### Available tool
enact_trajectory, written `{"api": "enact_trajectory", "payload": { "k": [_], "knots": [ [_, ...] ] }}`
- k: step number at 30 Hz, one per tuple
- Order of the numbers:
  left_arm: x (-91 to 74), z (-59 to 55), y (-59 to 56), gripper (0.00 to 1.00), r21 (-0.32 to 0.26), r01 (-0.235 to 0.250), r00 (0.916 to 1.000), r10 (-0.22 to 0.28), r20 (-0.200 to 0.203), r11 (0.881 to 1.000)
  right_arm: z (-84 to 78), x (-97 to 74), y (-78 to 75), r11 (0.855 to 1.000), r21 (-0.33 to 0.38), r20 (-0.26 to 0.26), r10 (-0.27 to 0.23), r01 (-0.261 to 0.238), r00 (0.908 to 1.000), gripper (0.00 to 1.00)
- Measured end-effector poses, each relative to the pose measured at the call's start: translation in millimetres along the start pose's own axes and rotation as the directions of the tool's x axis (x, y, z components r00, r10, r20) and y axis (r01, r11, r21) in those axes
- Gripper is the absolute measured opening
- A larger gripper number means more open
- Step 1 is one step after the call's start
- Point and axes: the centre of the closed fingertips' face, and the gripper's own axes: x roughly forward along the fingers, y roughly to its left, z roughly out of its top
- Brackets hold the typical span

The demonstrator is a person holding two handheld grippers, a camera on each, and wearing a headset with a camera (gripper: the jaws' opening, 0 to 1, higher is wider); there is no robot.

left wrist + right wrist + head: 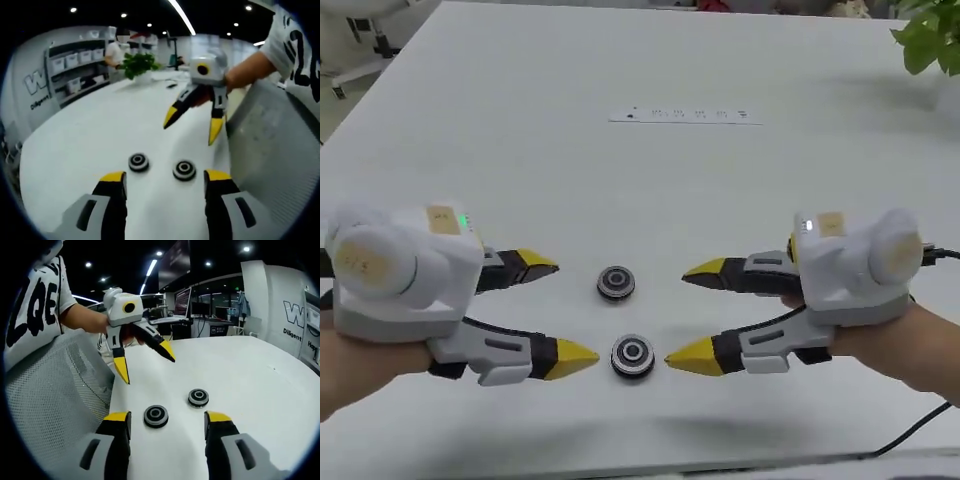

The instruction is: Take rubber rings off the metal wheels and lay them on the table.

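Two small metal wheels with black rubber rings lie flat on the white table: a far wheel and a near wheel. My left gripper stands open just left of them, yellow tips apart, holding nothing. Facing it from the right, my right gripper is also open. Both wheels lie between the two pairs of fingertips, untouched.
A white label strip lies far back on the table. A potted plant stands at the far right corner. A black cable trails from the right gripper. A mesh chair back is near the table's front edge.
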Motion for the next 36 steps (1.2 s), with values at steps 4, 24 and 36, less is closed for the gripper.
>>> {"api": "enact_trajectory", "payload": {
  "k": [4,24,36],
  "knots": [
    [8.0,-2.8,-2.7,0.56,0.018,0.021,0.9997,-0.021,-0.009,1.000,-10.1,4.2,-3.4,1.000,0.011,-0.017,0.001,-0.001,0.9998,0.51],
    [39.7,-16.0,-27.1,0.35,0.045,0.154,0.9867,-0.151,-0.060,0.987,-30.0,26.3,12.1,0.996,0.014,-0.061,0.083,-0.082,0.9947,0.29],
    [52.2,-14.6,-31.3,0.25,0.016,0.175,0.9827,-0.174,-0.063,0.984,-33.0,33.8,17.6,0.995,0.009,-0.069,0.101,-0.100,0.9925,0.25]
  ]
}}
